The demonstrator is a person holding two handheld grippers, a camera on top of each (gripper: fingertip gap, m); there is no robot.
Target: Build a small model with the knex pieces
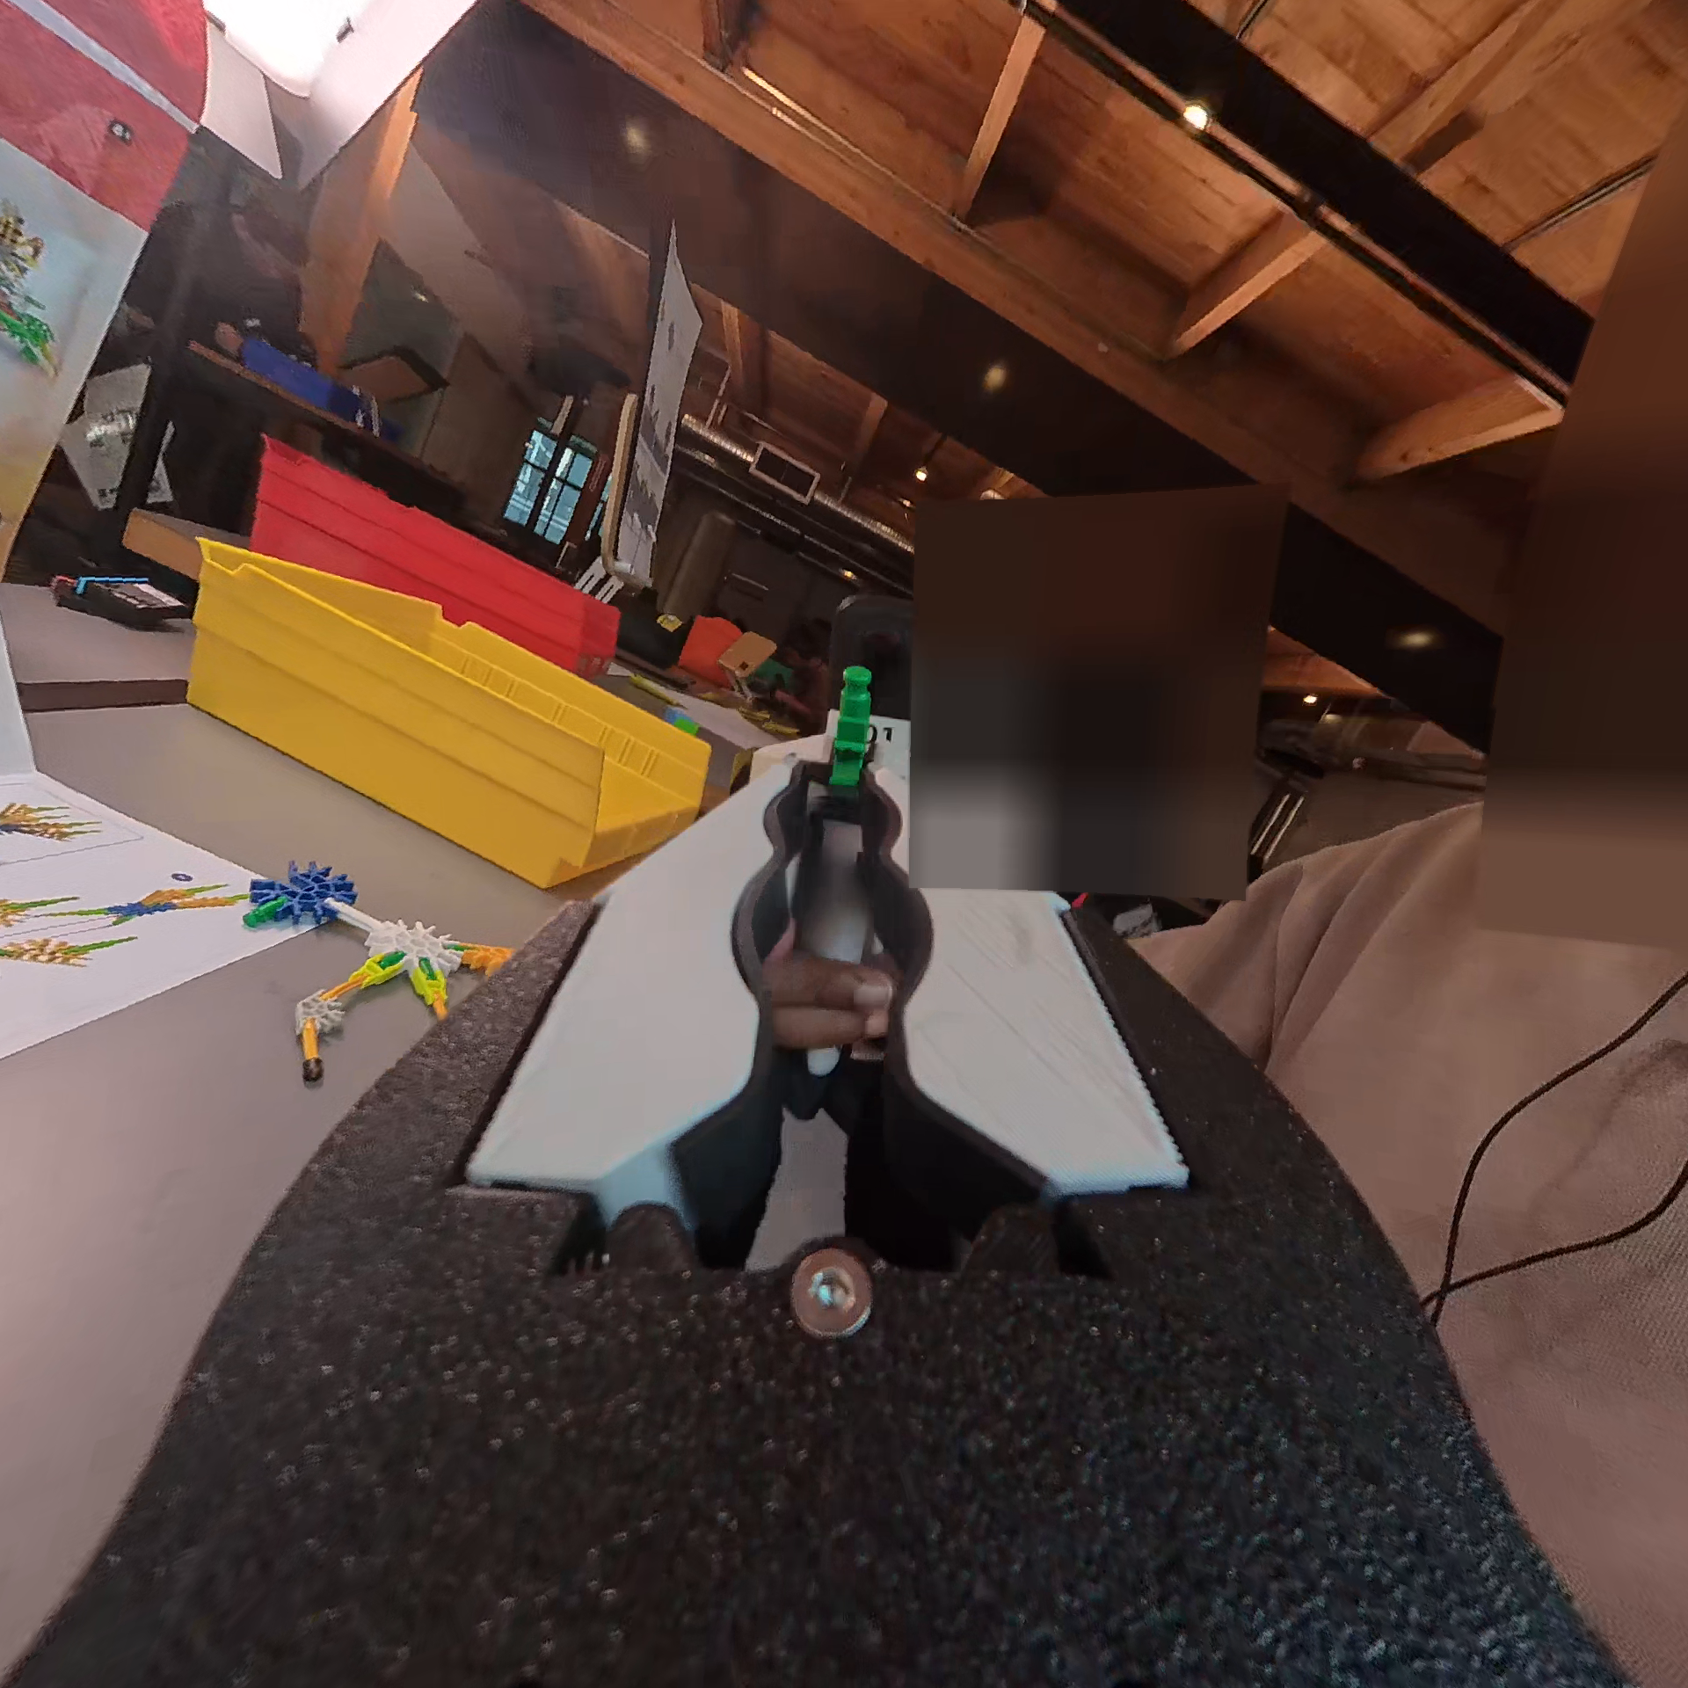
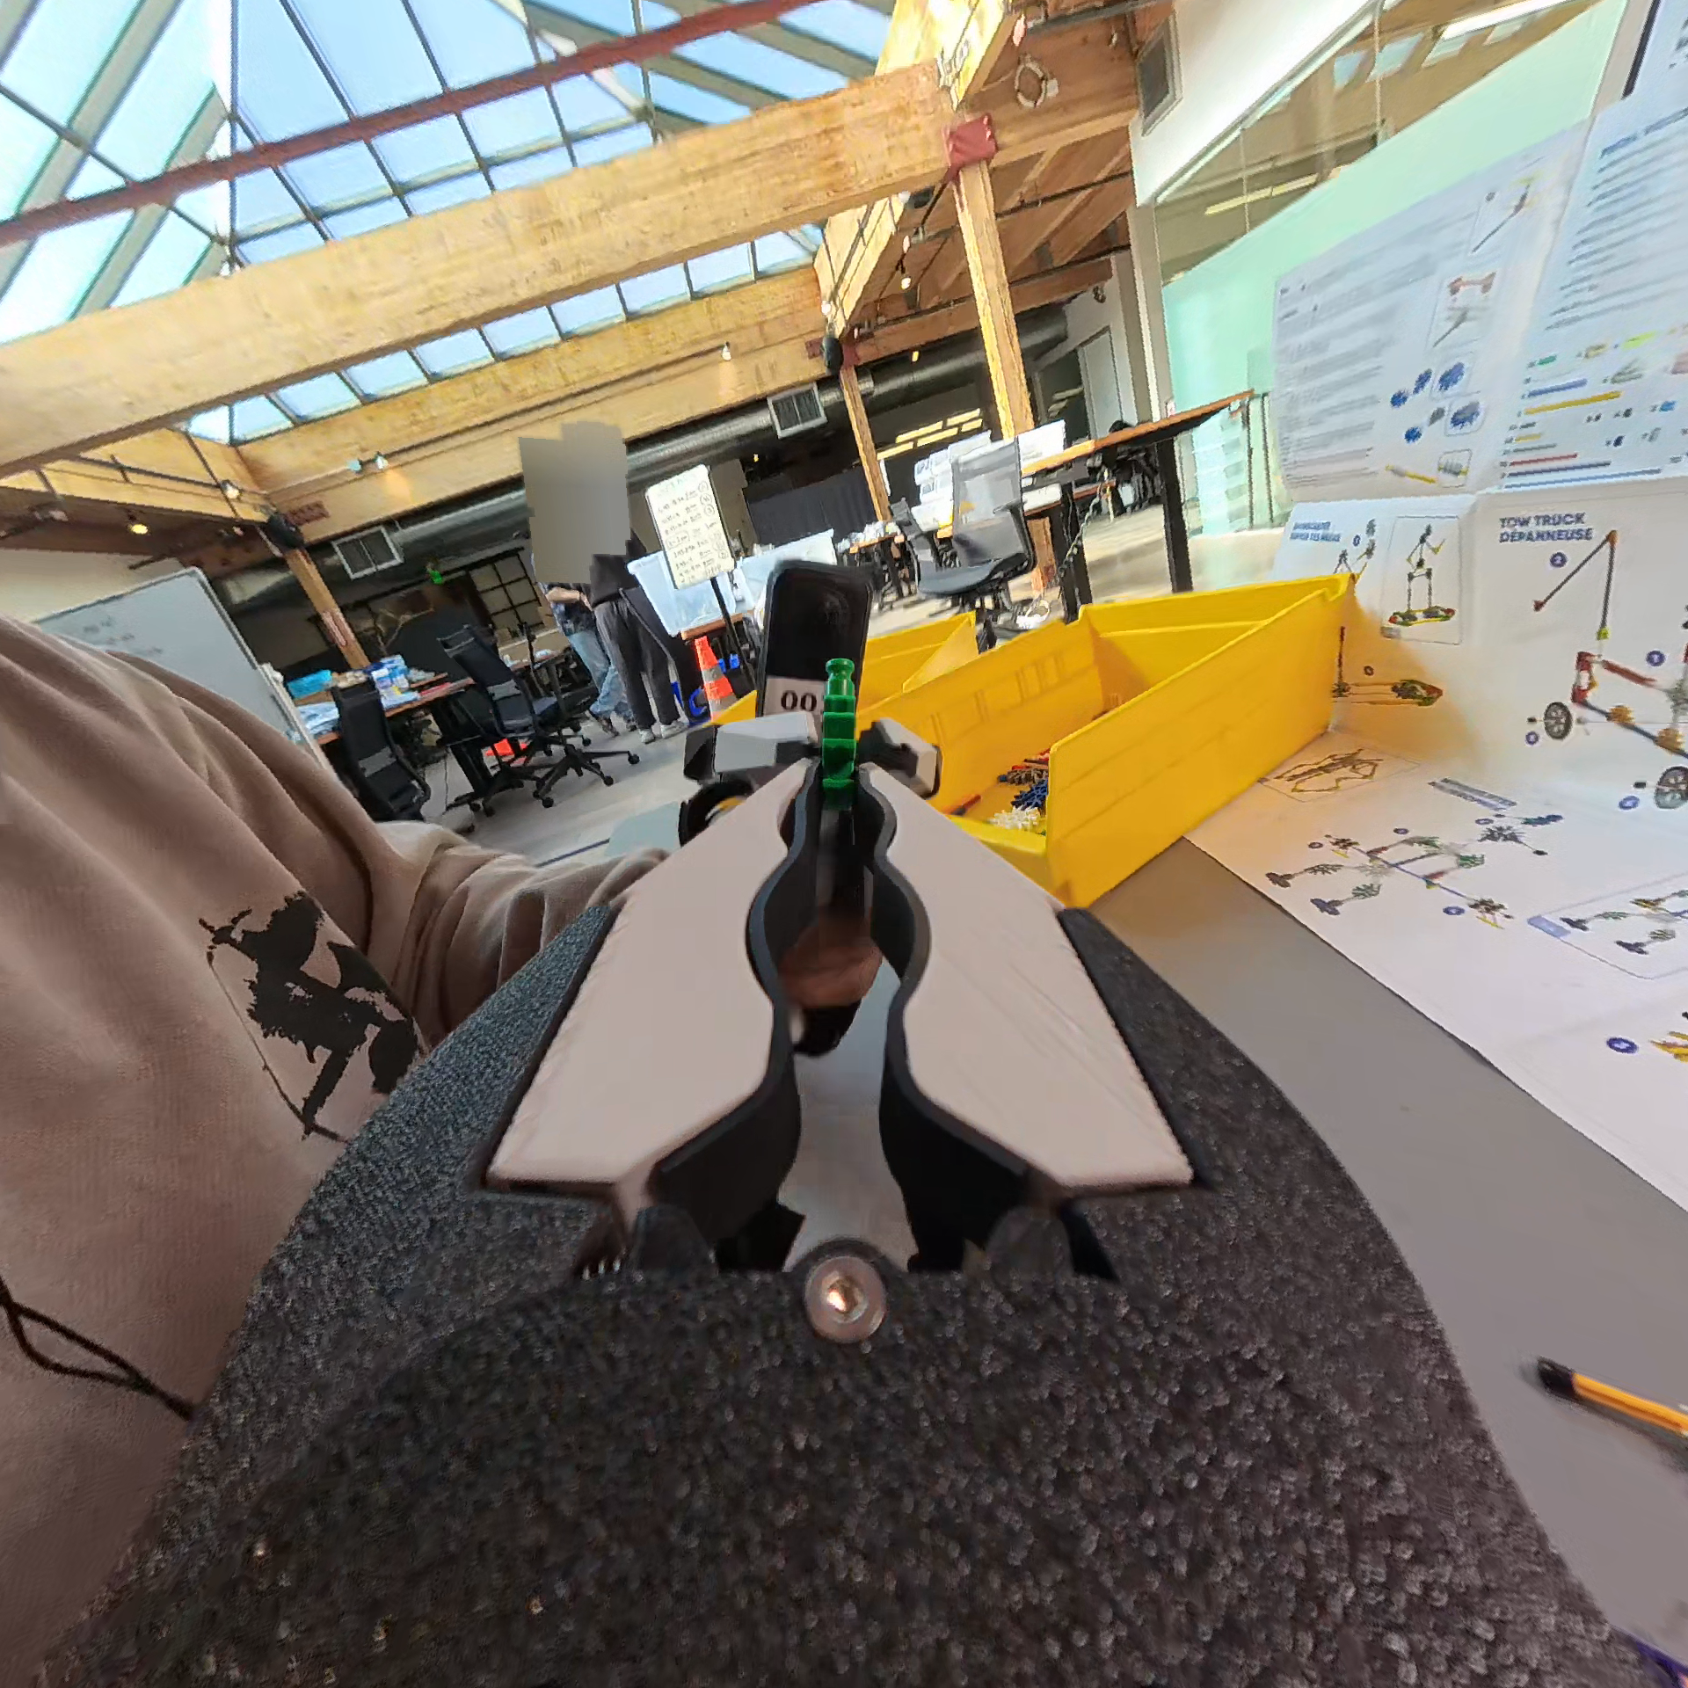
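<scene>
Green plastic marks the spot where both grippers meet: a short green rod with a knobbed tip and a notched stem stands upright between the fingertips of each. In the left wrist view the left gripper has its white fingers drawn together on the lower end of this piece, whose top rises clear above the tips. In the right wrist view the right gripper is likewise pressed onto the lower end of a green rod of the same shape. The two grippers face each other tip to tip, so whether this is one piece held by both or two separate ones cannot be told.

Beyond the left tips the other gripper's body and the hand holding it show through the gap. On the grey table to the left lies a small assembly of rods and connectors, blue and white hubs with yellow, green and orange spokes, beside an instruction sheet. A yellow bin sits behind it, a red bin farther back. In the right view, a yellow bin holds loose pieces, and an orange rod lies on the table.
</scene>
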